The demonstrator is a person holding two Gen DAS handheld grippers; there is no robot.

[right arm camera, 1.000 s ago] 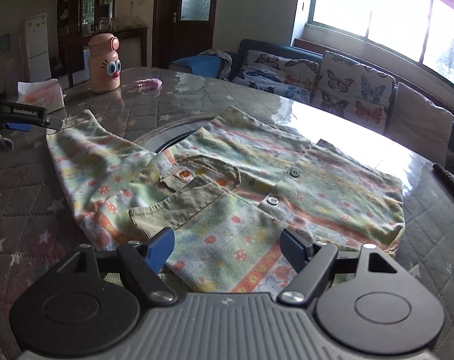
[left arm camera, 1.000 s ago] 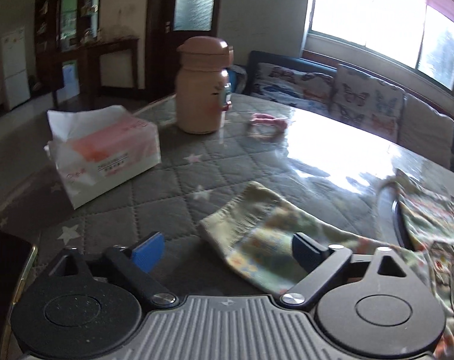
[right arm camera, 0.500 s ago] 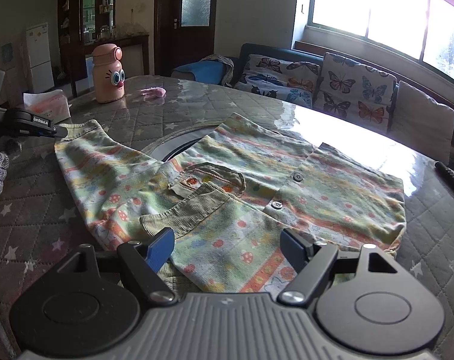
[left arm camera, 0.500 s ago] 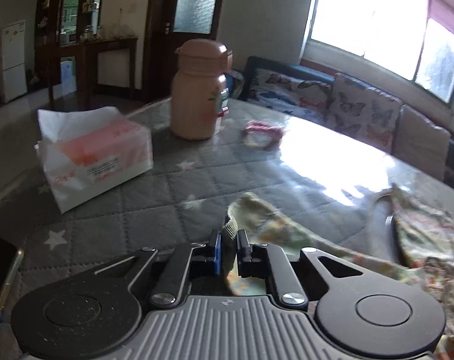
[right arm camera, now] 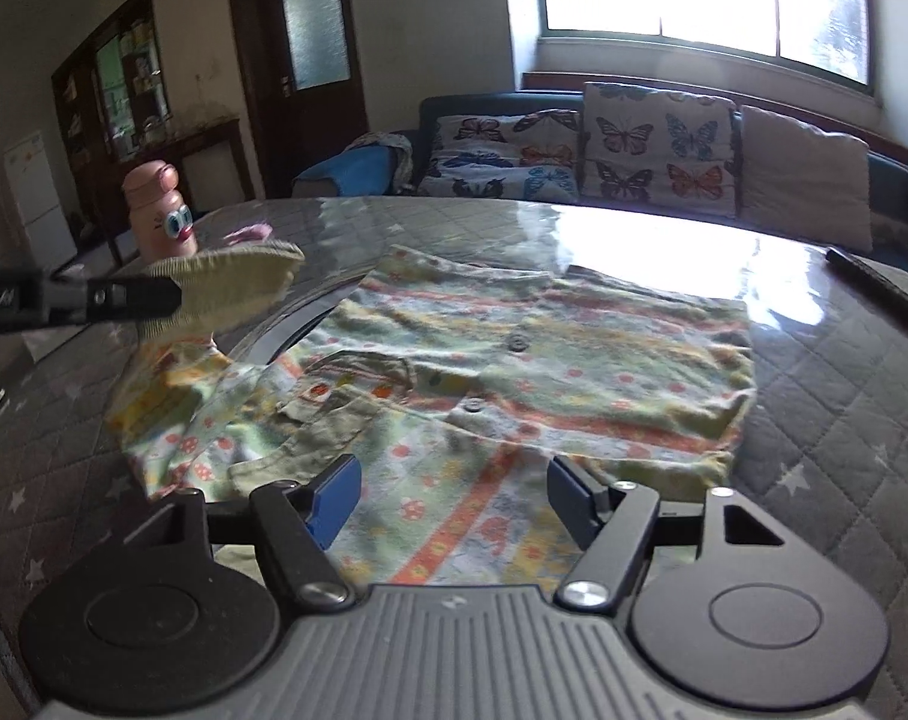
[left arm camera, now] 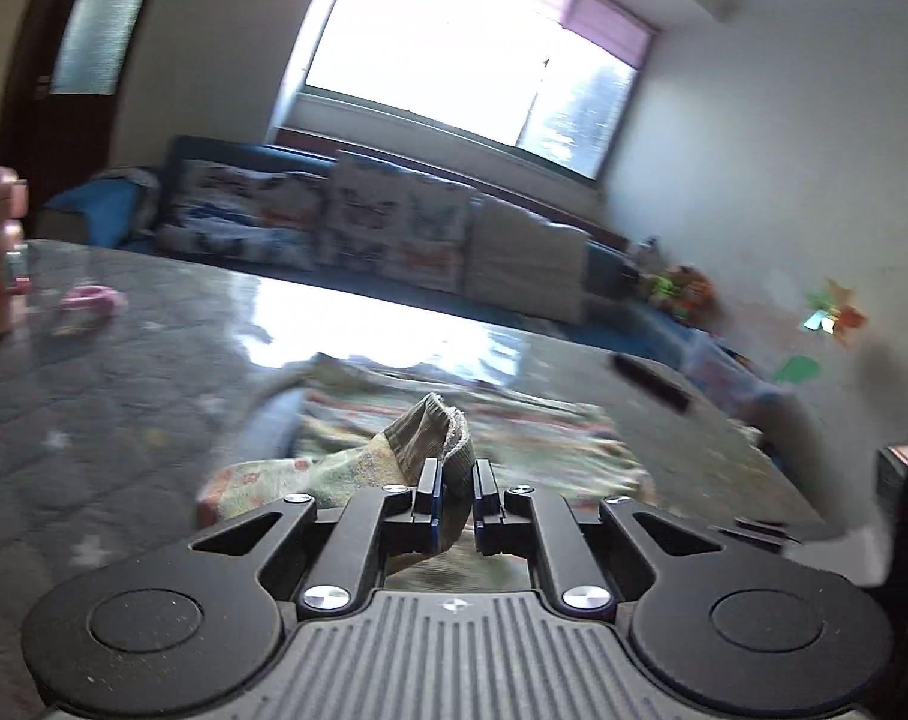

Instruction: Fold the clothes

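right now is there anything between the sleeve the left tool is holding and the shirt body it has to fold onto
Nothing visible. The left tool is shut on the sleeve cuff, lifted above the table, and the shirt lies flat with only buttons and a pocket on top. The right tool hangs open at the near hem, off the sleeve's path.

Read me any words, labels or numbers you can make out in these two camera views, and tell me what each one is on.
None can be read.
White lettering on the side of the left gripper, seen from the right wrist view: blurred, unreadable.
Pink bottle: cartoon eyes only, no text.
Shirt: printed pictures and stripes, no words.
Red patch on a dark object at the right edge of the left wrist view: too blurred.
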